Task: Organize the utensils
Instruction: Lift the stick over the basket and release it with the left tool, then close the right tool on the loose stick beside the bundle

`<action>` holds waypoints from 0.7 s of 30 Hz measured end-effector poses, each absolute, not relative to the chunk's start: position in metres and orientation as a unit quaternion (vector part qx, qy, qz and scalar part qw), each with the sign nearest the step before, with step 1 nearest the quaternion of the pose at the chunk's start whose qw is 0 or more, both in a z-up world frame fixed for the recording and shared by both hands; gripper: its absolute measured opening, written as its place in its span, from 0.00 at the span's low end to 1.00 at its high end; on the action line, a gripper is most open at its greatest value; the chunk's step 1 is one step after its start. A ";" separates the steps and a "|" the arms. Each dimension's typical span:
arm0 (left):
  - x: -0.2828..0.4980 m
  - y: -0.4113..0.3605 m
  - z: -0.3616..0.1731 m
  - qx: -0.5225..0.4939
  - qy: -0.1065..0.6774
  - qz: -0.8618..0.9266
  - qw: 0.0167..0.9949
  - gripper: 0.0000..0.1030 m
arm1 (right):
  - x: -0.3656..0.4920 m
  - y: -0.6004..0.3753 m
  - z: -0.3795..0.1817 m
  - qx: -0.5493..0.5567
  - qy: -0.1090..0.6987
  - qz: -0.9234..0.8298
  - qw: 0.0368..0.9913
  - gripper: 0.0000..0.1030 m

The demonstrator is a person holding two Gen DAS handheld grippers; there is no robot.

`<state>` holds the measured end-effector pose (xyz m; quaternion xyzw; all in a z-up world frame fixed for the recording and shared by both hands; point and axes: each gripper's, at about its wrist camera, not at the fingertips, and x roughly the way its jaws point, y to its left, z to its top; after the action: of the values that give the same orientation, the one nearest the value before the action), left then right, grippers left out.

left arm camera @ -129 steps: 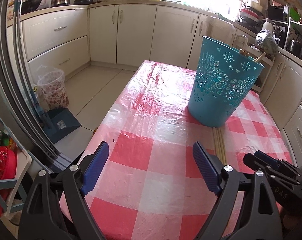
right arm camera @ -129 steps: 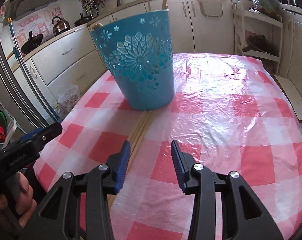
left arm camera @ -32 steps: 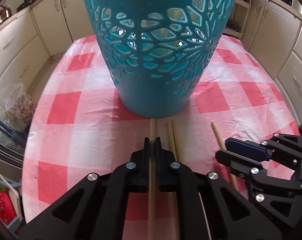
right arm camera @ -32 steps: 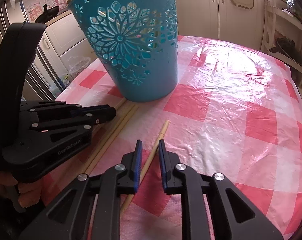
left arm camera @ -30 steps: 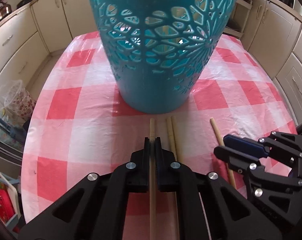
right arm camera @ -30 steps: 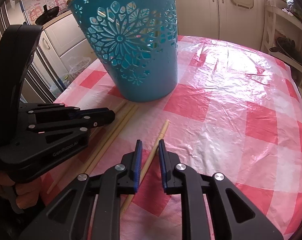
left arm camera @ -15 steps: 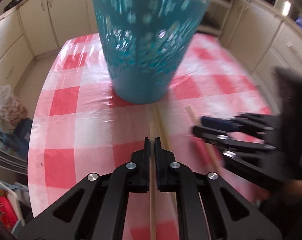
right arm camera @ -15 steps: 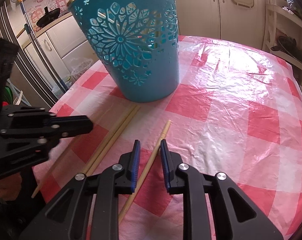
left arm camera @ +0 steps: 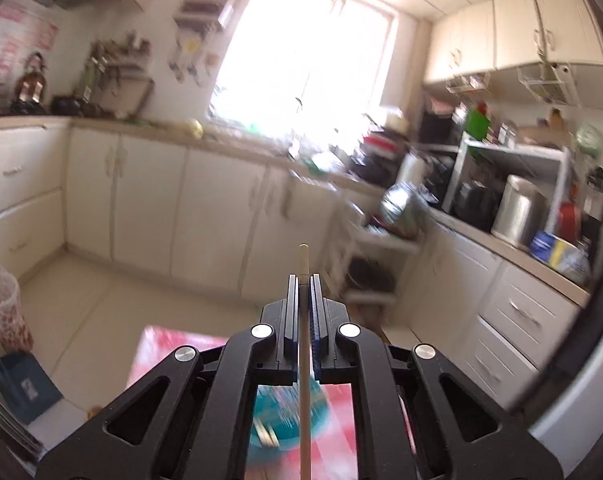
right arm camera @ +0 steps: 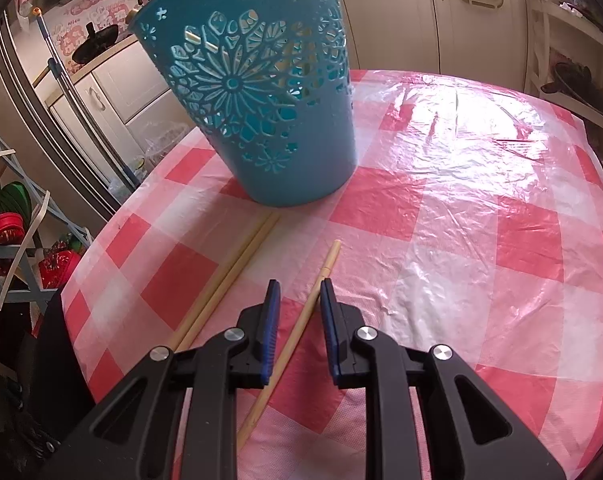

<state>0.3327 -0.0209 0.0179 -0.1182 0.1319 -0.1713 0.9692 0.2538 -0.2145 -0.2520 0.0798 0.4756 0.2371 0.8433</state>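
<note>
Currently the left gripper [left arm camera: 302, 280] clamps one chopstick [left arm camera: 303, 380]; tilt its tip down over the blue basket [right arm camera: 257, 92] before releasing. The right gripper [right arm camera: 300, 286] straddles another chopstick [right arm camera: 297, 328], jaws slightly apart, not yet pinching.

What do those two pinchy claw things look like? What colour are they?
Both are black plastic claws with triangle-shaped holes in their arms and shiny round silver bolts. The right gripper has two flat fingers lined with ribbed blue pads. The left gripper is built the same way, also with blue on its fingers. No cables, sleeves or writing show.
</note>
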 end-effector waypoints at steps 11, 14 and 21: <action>0.410 -0.037 -0.039 -0.119 0.120 -0.065 0.984 0.05 | 0.252 -0.211 -0.251 0.066 0.474 0.239 0.845 0.24; 0.416 -0.038 -0.054 -0.116 0.130 -0.062 0.983 0.05 | 0.252 -0.210 -0.251 0.065 0.474 0.240 0.845 0.25; 0.421 -0.036 -0.081 -0.108 0.154 -0.058 0.980 0.05 | 0.253 -0.207 -0.250 0.058 0.472 0.241 0.846 0.27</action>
<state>0.4215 -0.0365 -0.0810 -0.1079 0.1539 -0.0584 0.9804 0.2525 -0.2073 -0.2504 0.0578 0.4725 0.2411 0.8457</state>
